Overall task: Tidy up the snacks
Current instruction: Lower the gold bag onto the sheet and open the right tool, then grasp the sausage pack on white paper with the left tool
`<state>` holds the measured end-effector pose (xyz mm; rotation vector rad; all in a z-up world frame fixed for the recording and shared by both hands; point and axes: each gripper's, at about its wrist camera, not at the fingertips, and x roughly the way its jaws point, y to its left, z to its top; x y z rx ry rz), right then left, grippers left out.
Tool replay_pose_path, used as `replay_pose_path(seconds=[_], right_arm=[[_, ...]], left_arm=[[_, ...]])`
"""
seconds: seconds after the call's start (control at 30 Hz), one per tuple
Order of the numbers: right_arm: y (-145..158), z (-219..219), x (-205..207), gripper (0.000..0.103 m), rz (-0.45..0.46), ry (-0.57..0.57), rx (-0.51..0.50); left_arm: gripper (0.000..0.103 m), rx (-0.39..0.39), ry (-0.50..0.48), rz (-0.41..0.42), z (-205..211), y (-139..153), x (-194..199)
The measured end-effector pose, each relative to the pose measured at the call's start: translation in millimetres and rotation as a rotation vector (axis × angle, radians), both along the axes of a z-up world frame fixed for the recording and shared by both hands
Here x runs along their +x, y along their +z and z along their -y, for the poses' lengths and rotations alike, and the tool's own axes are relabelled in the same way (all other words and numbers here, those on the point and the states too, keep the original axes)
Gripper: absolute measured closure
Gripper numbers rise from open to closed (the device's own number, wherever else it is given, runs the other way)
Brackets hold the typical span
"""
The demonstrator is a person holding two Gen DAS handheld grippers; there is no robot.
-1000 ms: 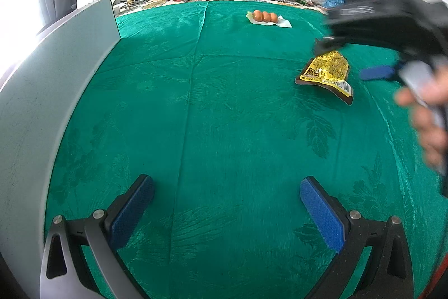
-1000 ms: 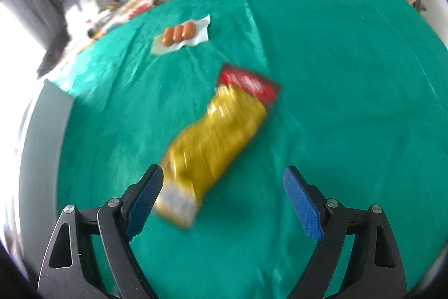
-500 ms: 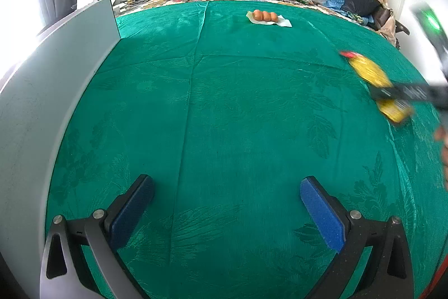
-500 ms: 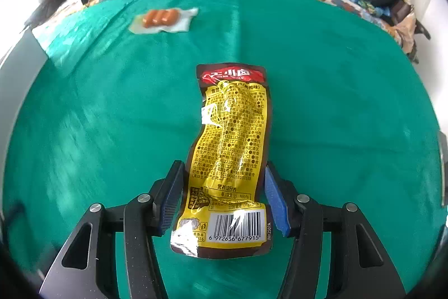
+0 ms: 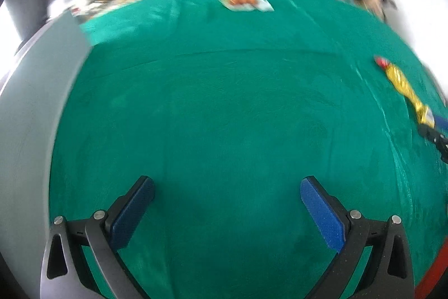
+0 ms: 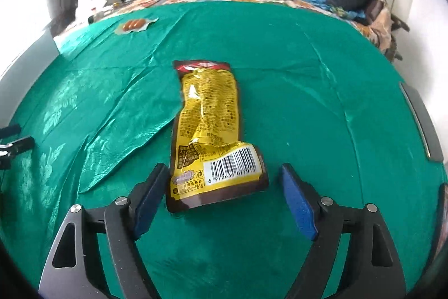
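Yellow snack packet (image 6: 208,131) lying flat on the green cloth (image 6: 308,91), being released.
Right gripper (image 6: 221,196) jaws are opening around its barcode end, pads apart from it; left gripper (image 5: 226,210) jaws are standing open, empty.

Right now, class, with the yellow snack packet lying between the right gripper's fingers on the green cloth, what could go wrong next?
1. The right gripper is opening, but the yellow snack packet lies close against its left pad; pulling back might drag it.
2. The green cloth is creased beside the packet, so sliding may bunch it.
3. The sausage pack sits far off near the cloth's far edge; a hurried reach could push it off.
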<state>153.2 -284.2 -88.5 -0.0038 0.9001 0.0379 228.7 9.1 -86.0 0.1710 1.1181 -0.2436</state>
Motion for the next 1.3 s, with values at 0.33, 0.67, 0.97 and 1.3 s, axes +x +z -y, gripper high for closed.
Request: replay_pose_path(seconds=[0.33,0.67,0.97,1.3], right_arm=[[0,1,-2,0.017,-0.003,-0.005,-0.012],[-1,3,-8,0.016,-0.002,-0.003,-0.006],[0,3,-8,0.016,-0.003,-0.003,-0.006],[0,3,-8,0.016,-0.003,-0.004,-0.005]], left_arm=[[0.000,-0.151,0.071,-0.065,47,67,200],[0.000,-0.124,0.174,-0.141,82,23,307],[0.000,-0.064,0.134,-0.157,103,-4,320],[0.046,-0.033,0.071,-0.056,97,17,295]])
